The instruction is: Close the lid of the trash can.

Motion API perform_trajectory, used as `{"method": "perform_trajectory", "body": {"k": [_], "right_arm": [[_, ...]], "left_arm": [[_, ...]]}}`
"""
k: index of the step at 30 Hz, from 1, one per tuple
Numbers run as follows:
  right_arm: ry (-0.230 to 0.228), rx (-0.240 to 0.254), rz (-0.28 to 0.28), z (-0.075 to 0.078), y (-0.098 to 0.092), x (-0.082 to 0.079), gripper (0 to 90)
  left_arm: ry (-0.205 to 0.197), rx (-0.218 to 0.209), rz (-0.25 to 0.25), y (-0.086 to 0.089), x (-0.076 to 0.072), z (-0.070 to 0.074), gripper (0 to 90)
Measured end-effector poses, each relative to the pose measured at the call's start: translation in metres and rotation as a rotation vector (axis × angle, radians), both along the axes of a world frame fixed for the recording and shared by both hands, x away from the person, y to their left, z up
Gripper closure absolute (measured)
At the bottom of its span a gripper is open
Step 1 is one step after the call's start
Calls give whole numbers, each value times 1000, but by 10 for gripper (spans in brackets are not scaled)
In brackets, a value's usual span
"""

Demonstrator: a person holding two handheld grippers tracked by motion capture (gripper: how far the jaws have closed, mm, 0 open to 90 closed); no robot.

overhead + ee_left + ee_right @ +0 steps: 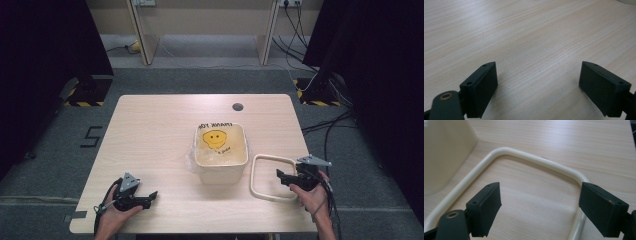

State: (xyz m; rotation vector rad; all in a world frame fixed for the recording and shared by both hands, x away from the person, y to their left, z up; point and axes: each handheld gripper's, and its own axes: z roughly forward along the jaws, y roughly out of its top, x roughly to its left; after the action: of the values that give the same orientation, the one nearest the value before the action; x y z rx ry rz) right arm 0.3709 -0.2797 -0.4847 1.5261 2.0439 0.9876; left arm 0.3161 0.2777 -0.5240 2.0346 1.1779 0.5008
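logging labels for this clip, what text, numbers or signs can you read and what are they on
"5": dark mark on the grey floor left of the table.
Plastic bag lining the cream bin: a yellow smiley face with a line of dark letters above it, upside down from this camera and too blurred to read; small print under the face is also unreadable.
Nothing readable on the cream frame or the grippers.

left tool (150, 196): near-left, held low in left hand (111, 216), jaws wide apart, nothing between, pointing right | right tool (281, 177): near-right, held in right hand (311, 196), jaws wide apart, nothing gripped, pointing left | forearms enter from near edge
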Motion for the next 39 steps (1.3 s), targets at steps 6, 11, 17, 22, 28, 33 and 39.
{"method": "perform_trajectory", "body": {"k": [6, 11, 17, 22, 28, 33, 39], "right_arm": [[23, -22, -30, -5, -10, 1, 252], [28, -51, -51, -10, -19, 2, 382], [40, -96, -107, -15, -26, 2, 516], [28, -94, -112, -20, -29, 7, 650], [11, -117, -122, -21, -20, 12, 756], [-15, -143, -131, -22, -19, 16, 816], [-23, -114, -117, -22, -22, 18, 817]], "left_arm": [[0, 0, 0, 0, 0, 0, 144], [0, 1, -1, 0, 0, 0, 144], [0, 2, 2, 0, 0, 0, 144], [0, 2, 2, 0, 0, 0, 144], [0, 2, 2, 0, 0, 0, 144], [0, 2, 4, 0, -1, 0, 144], [0, 2, 5, 0, -1, 0, 144]]}}
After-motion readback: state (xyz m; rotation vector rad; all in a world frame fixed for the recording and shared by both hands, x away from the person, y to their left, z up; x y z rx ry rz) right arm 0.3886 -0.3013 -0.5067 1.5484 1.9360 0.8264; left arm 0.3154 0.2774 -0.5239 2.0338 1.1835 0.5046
